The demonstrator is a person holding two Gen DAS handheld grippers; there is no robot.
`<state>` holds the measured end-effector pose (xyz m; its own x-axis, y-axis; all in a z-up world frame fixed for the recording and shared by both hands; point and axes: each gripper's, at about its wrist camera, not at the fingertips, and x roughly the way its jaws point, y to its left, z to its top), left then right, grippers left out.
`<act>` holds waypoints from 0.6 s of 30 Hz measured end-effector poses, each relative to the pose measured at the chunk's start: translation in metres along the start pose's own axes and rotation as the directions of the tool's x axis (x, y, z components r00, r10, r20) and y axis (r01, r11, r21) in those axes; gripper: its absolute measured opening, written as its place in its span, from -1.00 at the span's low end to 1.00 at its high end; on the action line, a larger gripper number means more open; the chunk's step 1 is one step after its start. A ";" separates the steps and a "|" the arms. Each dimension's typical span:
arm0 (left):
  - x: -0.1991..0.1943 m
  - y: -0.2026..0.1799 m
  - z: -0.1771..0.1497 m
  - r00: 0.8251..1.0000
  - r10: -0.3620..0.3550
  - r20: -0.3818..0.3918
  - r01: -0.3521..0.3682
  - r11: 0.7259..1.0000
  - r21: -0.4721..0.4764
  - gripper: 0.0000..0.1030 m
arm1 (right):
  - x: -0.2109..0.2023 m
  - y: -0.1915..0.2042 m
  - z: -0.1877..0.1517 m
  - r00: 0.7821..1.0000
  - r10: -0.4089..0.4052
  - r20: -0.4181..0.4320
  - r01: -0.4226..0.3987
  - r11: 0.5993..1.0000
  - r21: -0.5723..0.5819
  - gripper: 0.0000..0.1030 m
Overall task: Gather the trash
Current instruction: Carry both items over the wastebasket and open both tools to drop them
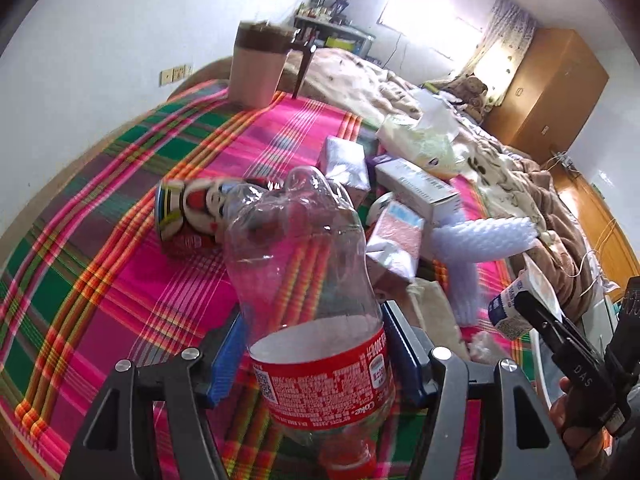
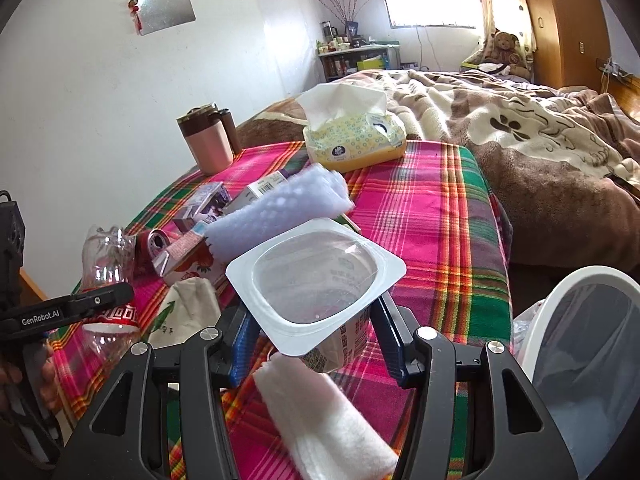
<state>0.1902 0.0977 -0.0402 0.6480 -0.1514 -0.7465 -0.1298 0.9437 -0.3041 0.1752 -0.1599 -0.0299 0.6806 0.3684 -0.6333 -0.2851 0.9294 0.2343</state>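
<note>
Both tools loaded; the bin lies to the right of the right tool.

The right tool (image 2: 316, 344) is clenched on an empty yogurt cup (image 2: 320, 280), and the white trash bin (image 2: 576, 280) stands just beside it on its right, below the counter (image 2: 440, 220) edge (so this hand is the nearer one). The left tool (image 1: 316, 352) grips a clear cola bottle (image 1: 312, 280), with its long axis pointing forward and the cap toward the camera, farther from the bin.
</note>
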 end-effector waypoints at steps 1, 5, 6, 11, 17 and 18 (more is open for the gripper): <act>-0.005 -0.002 -0.001 1.000 -0.005 0.011 0.005 1.000 0.003 0.27 | -0.003 -0.001 0.000 1.000 0.001 0.005 -0.001 1.000 0.004 0.04; -0.022 -0.011 -0.004 0.999 -0.027 0.043 0.025 0.999 0.028 0.26 | -0.017 0.000 -0.002 0.999 0.007 0.033 -0.008 1.000 0.018 0.05; -0.025 -0.012 -0.004 0.998 -0.033 0.047 0.031 0.999 0.030 0.25 | -0.019 0.000 -0.002 0.999 0.007 0.038 -0.008 1.000 0.020 0.05; -0.045 -0.026 -0.006 0.994 -0.057 0.089 0.051 0.997 0.063 0.25 | -0.037 -0.001 -0.003 0.997 -0.002 0.082 -0.001 0.999 0.032 0.04; -0.065 -0.046 -0.010 0.987 -0.102 0.125 0.089 0.990 0.108 0.24 | -0.060 -0.004 -0.007 0.992 -0.021 0.125 0.016 0.999 0.042 0.05; -0.068 -0.049 -0.011 0.986 -0.112 0.127 0.097 0.989 0.113 0.24 | -0.063 -0.004 -0.007 0.991 -0.028 0.129 0.022 0.999 0.048 0.05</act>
<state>0.1444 0.0584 0.0186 0.7485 -0.2172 -0.6265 0.0192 0.9516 -0.3069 0.1285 -0.1874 0.0037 0.7696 0.3423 -0.5390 -0.2378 0.9371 0.2556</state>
